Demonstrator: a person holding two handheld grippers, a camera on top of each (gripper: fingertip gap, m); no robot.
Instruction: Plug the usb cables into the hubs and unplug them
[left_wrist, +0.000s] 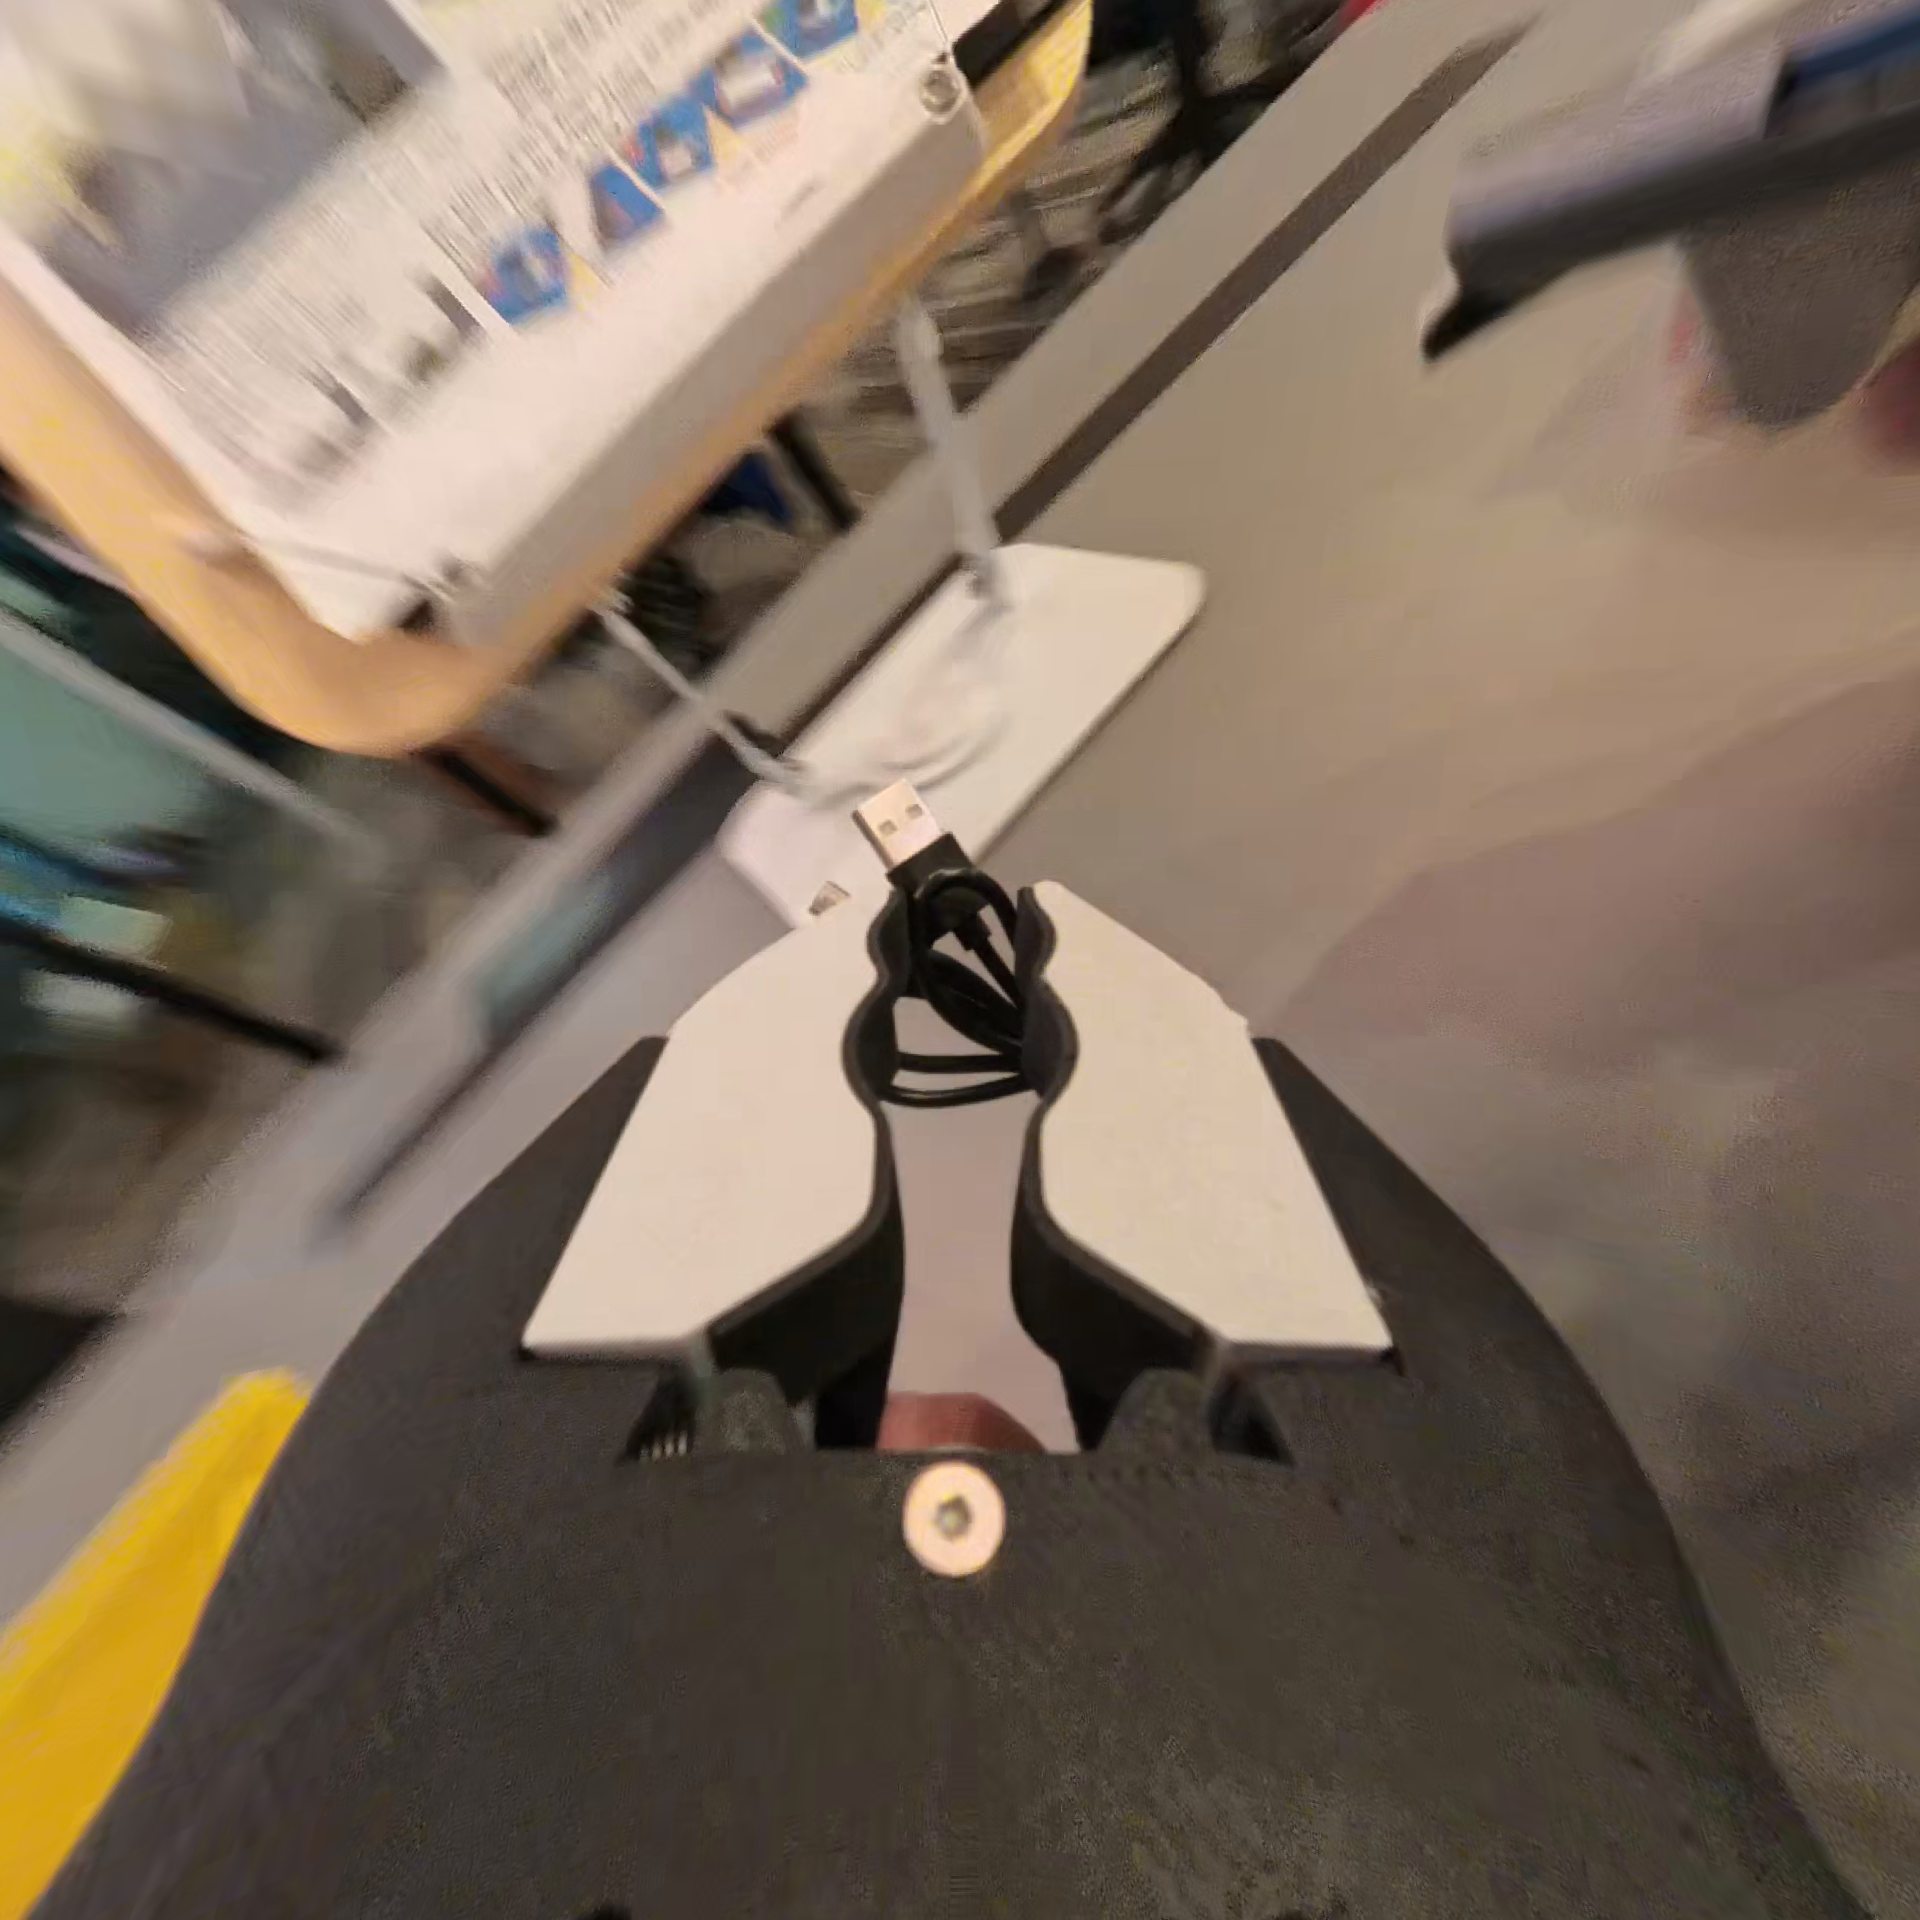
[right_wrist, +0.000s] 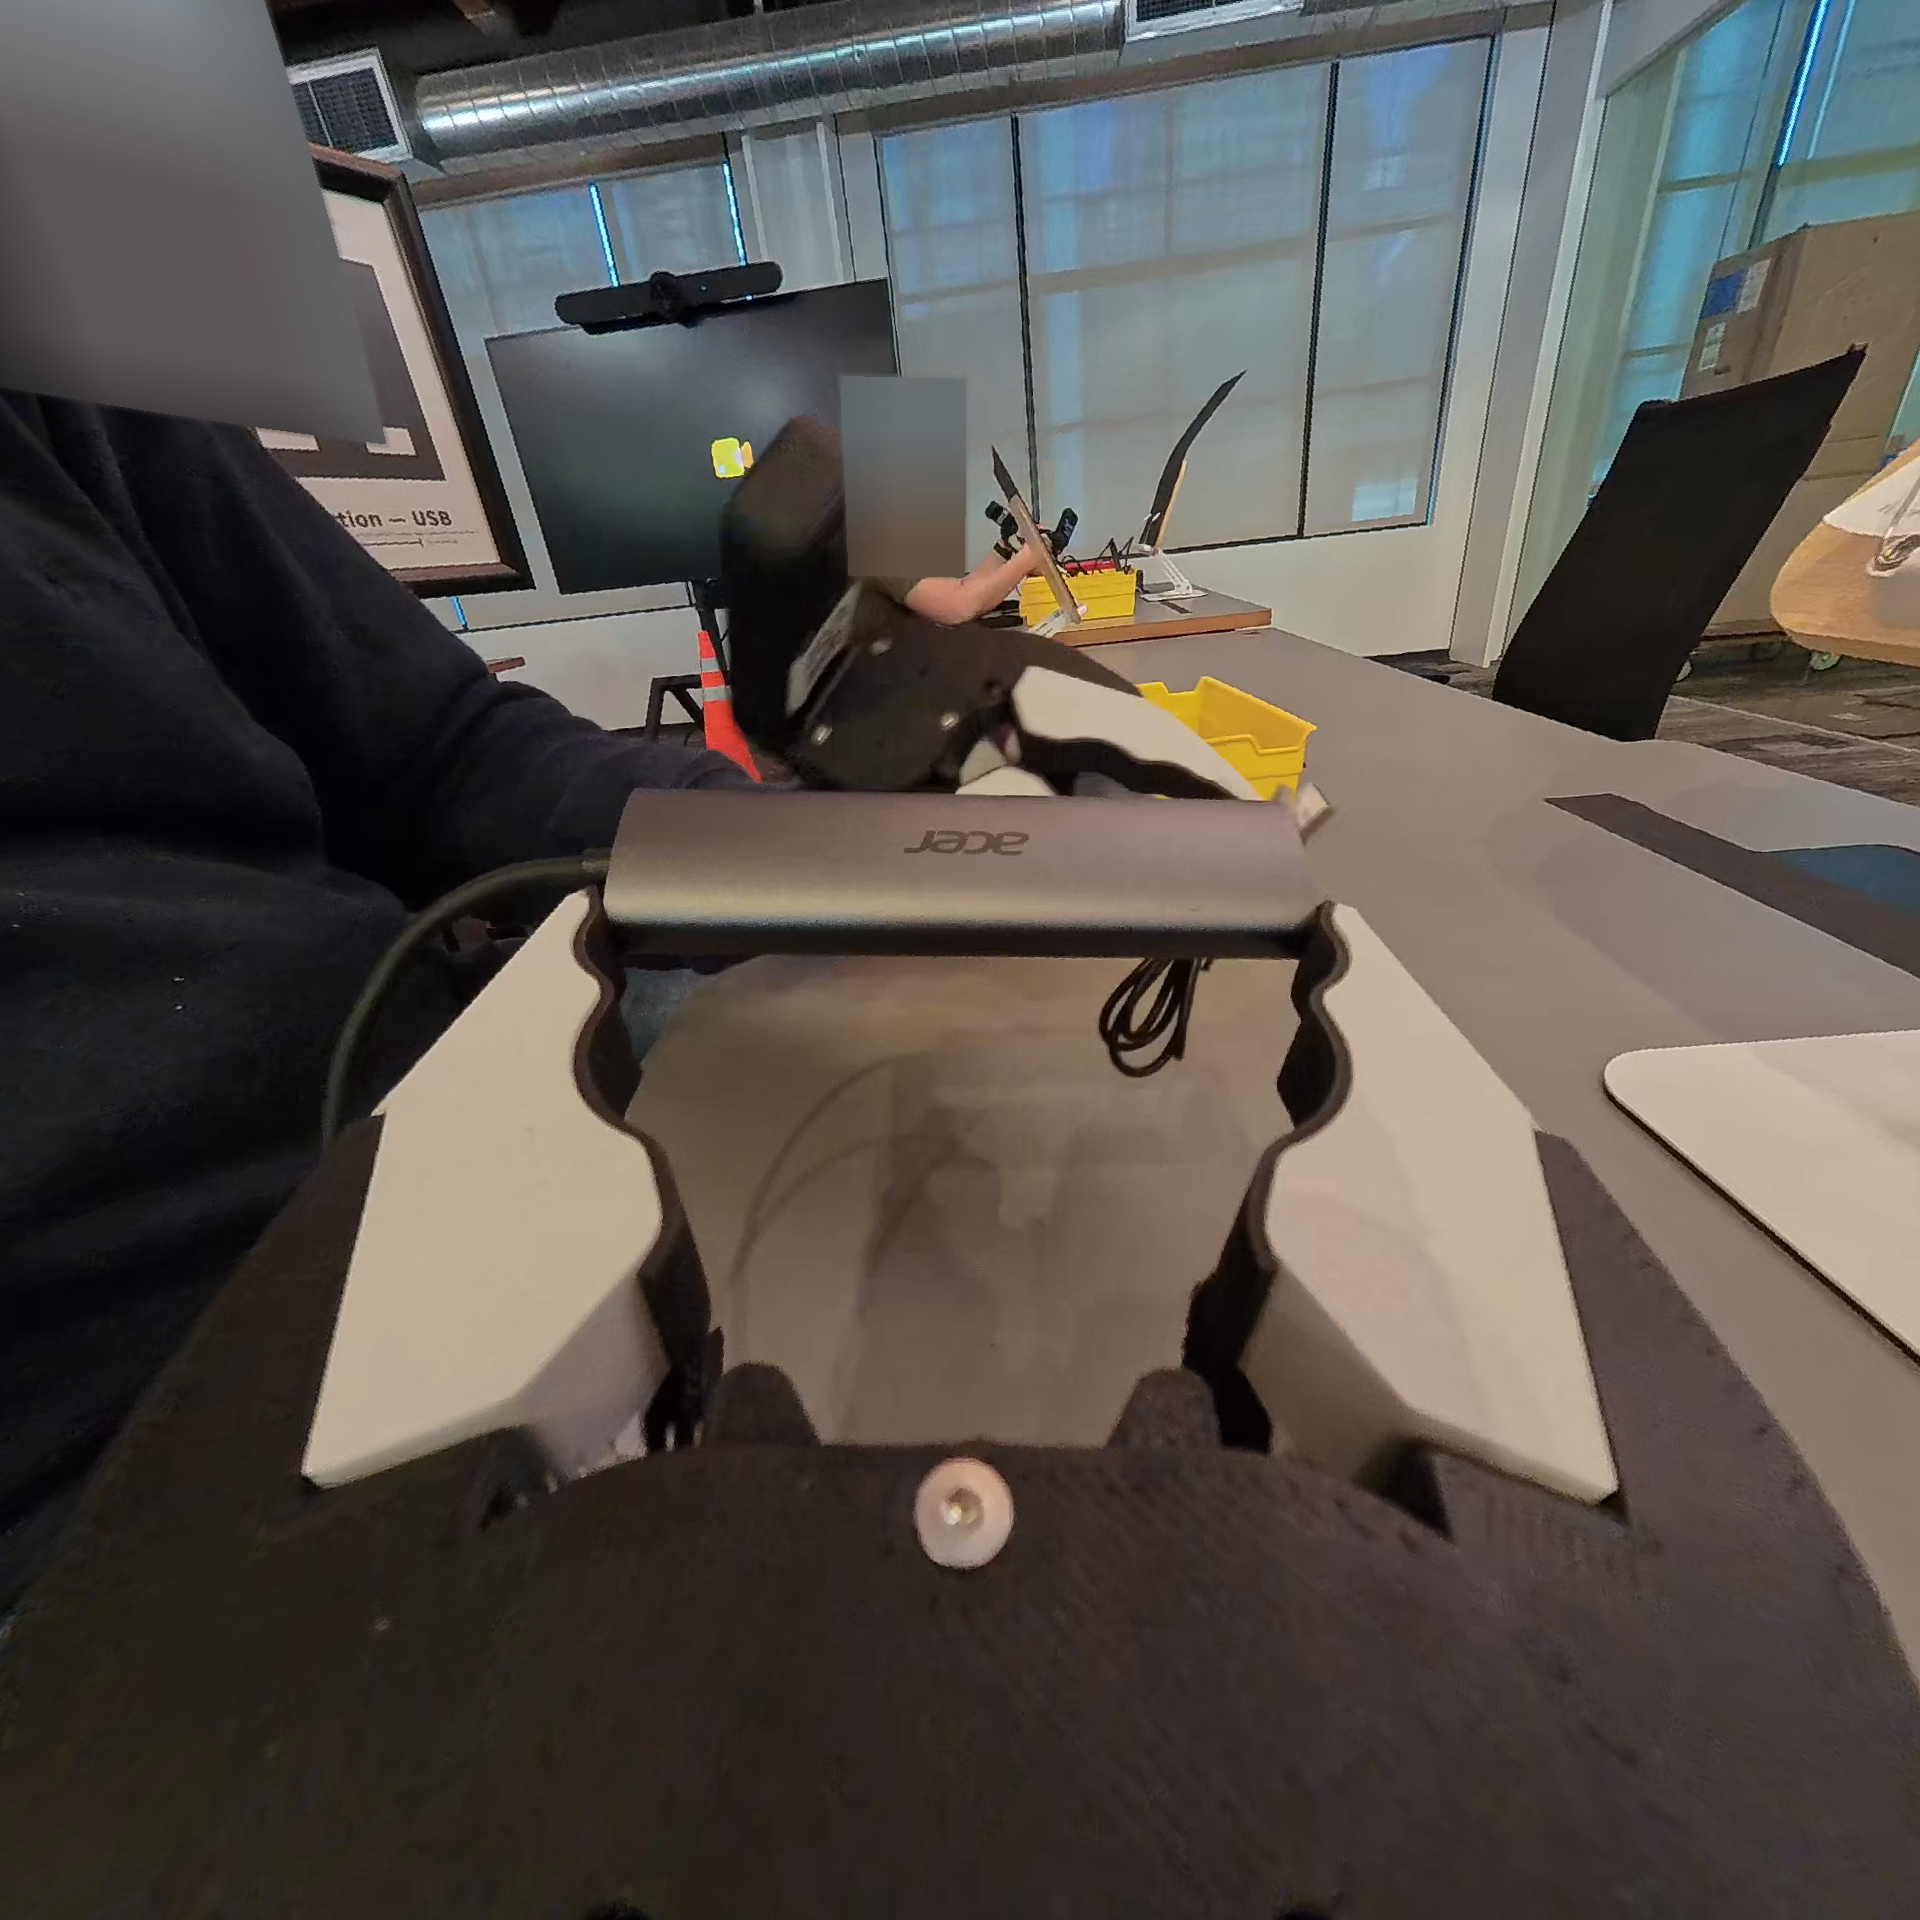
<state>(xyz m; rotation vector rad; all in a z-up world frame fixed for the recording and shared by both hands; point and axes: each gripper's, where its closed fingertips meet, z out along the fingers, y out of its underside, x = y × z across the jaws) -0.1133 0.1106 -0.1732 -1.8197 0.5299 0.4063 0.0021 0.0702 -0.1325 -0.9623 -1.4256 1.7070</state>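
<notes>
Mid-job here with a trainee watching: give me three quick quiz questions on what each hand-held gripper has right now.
1. True or false: the left hand-held gripper is shut on a black cable with its metal plug sticking out past the fingertips.
2. What does the right hand-held gripper hold: A) yellow bin, B) grey hub, C) white mat?
3. Is the plug already in the hub?

Key: 1 true; 2 B; 3 no, the plug is still bare.

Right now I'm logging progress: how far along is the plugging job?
Picked up: the left gripper is shut on the black USB cable, its plug bare; the right gripper clamps the grey hub endwise above the table. In hand: bringing the two together. Left: plugging in, then unplugging.
</notes>
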